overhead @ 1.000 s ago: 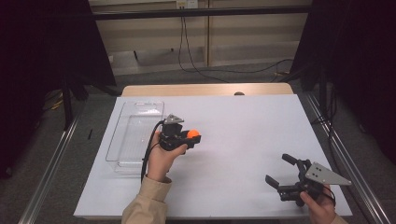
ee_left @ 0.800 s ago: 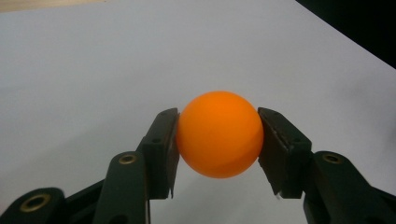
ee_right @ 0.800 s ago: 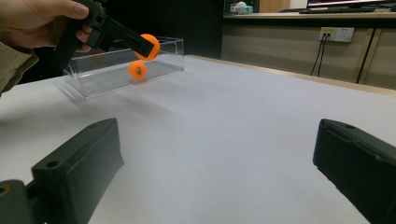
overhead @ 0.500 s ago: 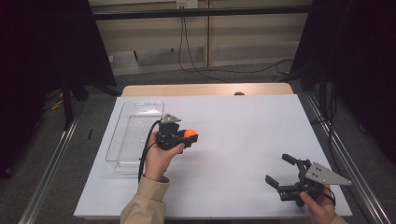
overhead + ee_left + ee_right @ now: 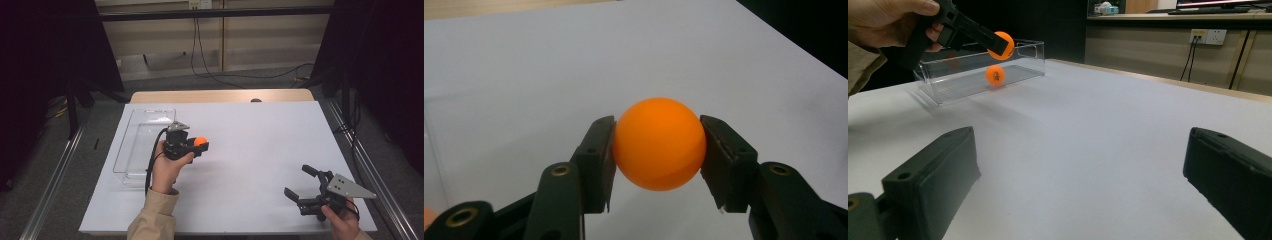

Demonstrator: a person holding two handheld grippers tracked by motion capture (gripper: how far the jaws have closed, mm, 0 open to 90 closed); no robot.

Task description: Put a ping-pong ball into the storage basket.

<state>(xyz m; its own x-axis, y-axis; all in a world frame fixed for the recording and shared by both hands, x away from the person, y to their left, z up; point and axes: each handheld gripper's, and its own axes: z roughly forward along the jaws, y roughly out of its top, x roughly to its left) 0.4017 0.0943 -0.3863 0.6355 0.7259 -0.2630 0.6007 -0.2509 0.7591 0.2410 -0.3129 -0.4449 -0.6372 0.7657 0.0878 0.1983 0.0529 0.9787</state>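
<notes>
1. Orange and glossy, a small ball (image 5: 659, 143) sits pinched between the two black jaws of the left gripper (image 5: 198, 146), held above the white table (image 5: 260, 150) just beside the clear plastic bin (image 5: 131, 145).
2. Judged from the scene, the step in hand is carrying the ball to the bin; a light, steady squeeze looks wise, since the smooth round shell could squirt out of flat pads.
3. Lowering the ball well inside the bin's walls before letting go would likely keep it from bouncing back out.
4. Seen from the right gripper view, a second orange ball (image 5: 995, 74) shows behind the bin's see-through wall, apparently lying on its floor.
5. Thin, rigid and box-shaped, the bin has straight transparent walls and an open top.
6. At the table's near corner, the right gripper (image 5: 302, 186) rests with its jaws spread wide, holding nothing.
7. Matte white sheeting covers the tabletop.
</notes>
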